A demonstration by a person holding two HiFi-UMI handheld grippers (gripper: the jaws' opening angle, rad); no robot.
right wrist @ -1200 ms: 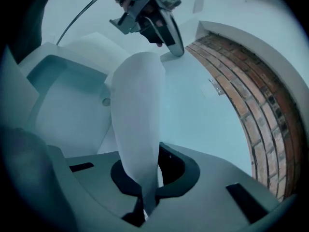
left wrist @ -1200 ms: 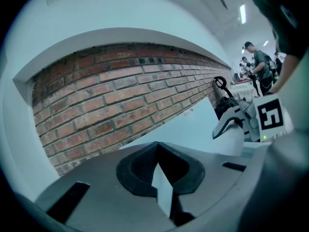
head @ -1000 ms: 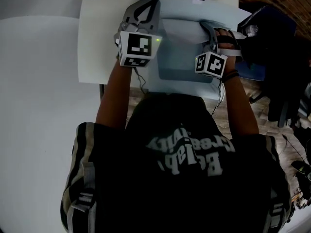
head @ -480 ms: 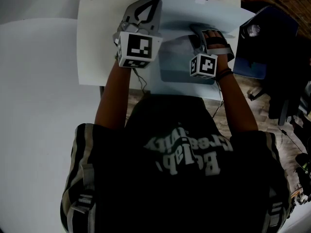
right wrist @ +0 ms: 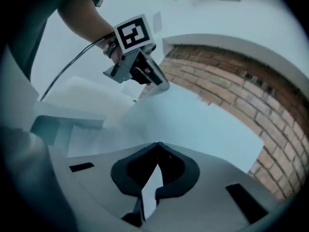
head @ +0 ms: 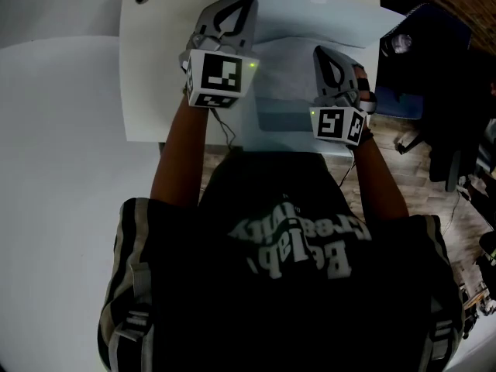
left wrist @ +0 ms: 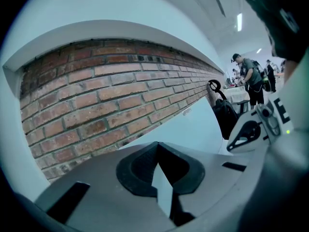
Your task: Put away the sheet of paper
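Though its pinched edge is mostly hidden, the sheet [head: 298, 18] is gripped by left gripper [left wrist: 157, 145] and the just-closed right gripper [right wrist: 157, 145].

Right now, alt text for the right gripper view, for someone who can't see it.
The right tool, jaws just closed, pinches the near edge of a pale sheet of paper; the left tool holds its far edge, a brick wall behind.

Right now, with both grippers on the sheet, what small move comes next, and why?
Probably lower the sheet of paper toward the grey tray. The left gripper and right gripper each pinch its near edge, the right fingers having just closed on it, and the tray lies below them.
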